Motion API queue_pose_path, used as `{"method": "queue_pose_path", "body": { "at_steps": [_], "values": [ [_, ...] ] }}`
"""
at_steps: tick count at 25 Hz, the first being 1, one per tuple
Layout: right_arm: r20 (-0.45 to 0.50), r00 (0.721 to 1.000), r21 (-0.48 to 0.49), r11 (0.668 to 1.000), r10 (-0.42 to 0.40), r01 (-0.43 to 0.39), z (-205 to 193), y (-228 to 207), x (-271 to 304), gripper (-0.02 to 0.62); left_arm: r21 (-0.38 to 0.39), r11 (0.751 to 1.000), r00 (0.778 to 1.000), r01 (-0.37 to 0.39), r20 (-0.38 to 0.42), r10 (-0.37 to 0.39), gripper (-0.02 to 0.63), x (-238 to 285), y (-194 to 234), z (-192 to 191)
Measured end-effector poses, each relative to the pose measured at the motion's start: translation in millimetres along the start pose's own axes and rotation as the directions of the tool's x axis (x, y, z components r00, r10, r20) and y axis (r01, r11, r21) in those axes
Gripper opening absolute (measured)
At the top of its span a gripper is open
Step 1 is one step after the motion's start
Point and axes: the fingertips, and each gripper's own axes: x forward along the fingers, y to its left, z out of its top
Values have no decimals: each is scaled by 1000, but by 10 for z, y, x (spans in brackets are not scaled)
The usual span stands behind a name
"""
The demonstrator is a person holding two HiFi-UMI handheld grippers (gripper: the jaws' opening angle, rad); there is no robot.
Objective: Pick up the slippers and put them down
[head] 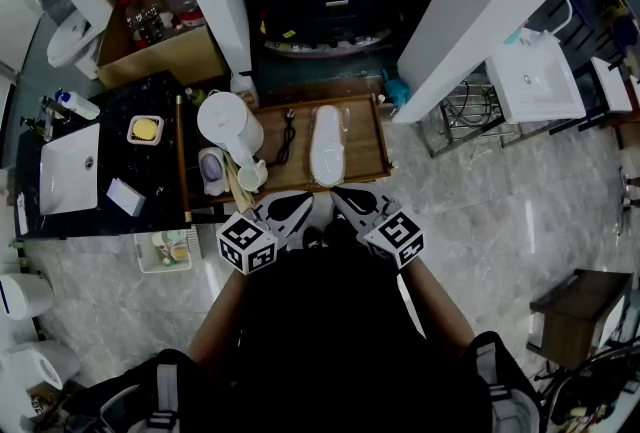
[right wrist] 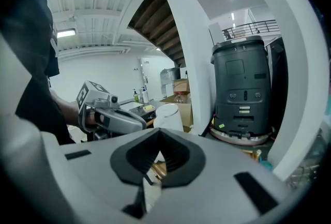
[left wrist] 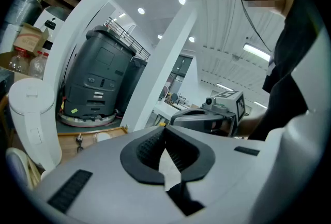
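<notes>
Head view, left to right: black counter [head: 120,156] with a white sink [head: 68,171] and a yellow soap dish [head: 145,129]. Next is the wooden table [head: 370,146]. White kettle [head: 228,119] stands at the table's left end, black cable [head: 287,136] lies near the middle. One white slipper [head: 327,143] lies flat, right of the middle, lengthwise from far edge toward near edge. No second slipper in sight.

Left gripper [head: 292,208] is held over the table's near edge, just left of the slipper's near end. Left gripper view: left gripper [left wrist: 165,135] has its jaws pressed together, nothing between the pads.

Right gripper [head: 350,201] is over the near edge too, just right of the slipper's near end. Right gripper view: right gripper [right wrist: 159,136] is closed tight and empty, with the kettle [right wrist: 168,116] behind it.

Neither gripper holds the slipper.
</notes>
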Motion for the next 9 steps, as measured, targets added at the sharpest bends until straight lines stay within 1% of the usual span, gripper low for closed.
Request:
{"method": "queue_pose_path", "body": {
  "at_steps": [9],
  "values": [
    [-12,1000,-14,1000,8,-9,-15,-3,14,6,4,1000,1000,0,20,0,12,17,-11,55]
  ]
}}
